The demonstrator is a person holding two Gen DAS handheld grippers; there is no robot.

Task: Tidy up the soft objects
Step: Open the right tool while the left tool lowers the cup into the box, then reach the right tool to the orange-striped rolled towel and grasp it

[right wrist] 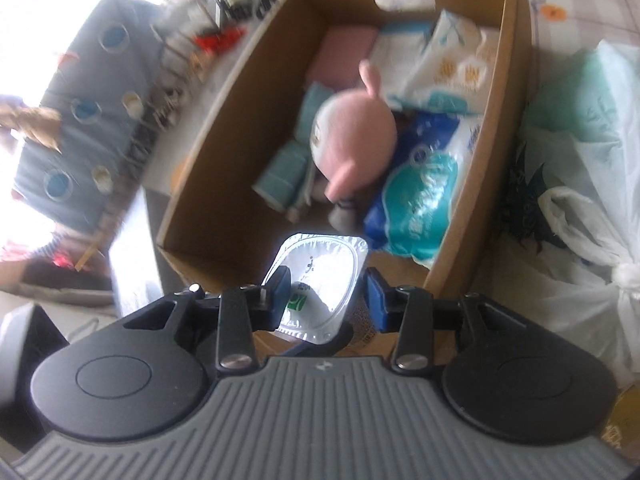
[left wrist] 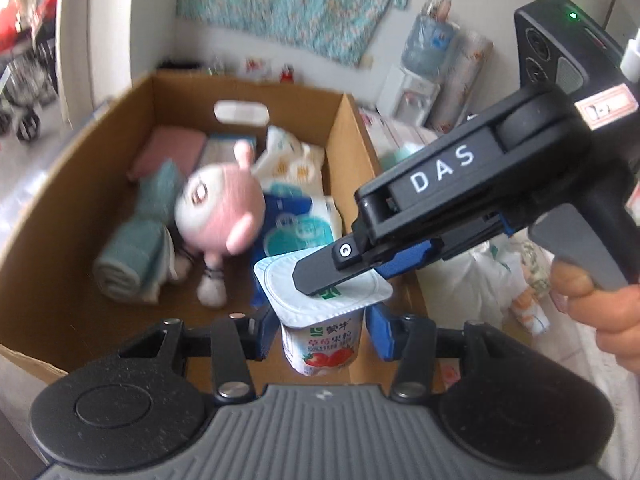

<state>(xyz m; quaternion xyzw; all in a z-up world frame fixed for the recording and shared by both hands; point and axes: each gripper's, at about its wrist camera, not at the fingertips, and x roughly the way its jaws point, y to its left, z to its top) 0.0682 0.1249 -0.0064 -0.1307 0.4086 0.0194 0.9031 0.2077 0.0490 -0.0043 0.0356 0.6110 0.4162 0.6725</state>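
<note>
Left gripper: its blue pads sit on either side of a yogurt cup, close against the cup's walls just under the rim; it looks clamped on the cup, though the exact contact is partly hidden by the lid.
Yogurt cup: upright, white with a strawberry picture and a foil lid, held above the near edge of the cardboard box.
Right gripper: fingers spread, not pinching anything; seen from the left wrist, the dark tip of one finger lies across the top of the foil lid. The lid fills the gap between the two pads in the right wrist view.
Right hand: wrapped around the gripper handle at the right edge.
Cardboard box: open, on the left half of the scene, with a cut-out handle in its far wall.
Plush doll: pink and white, lying in the middle of the box.
Rolled towel: teal, along the left side of the doll, touching it.
Tissue packs: blue and white soft packs stacked against the box's right wall.
Pink cloth: folded flat in the far left corner of the box.
Plastic bags: pale, bunched outside the box on its right.
</note>
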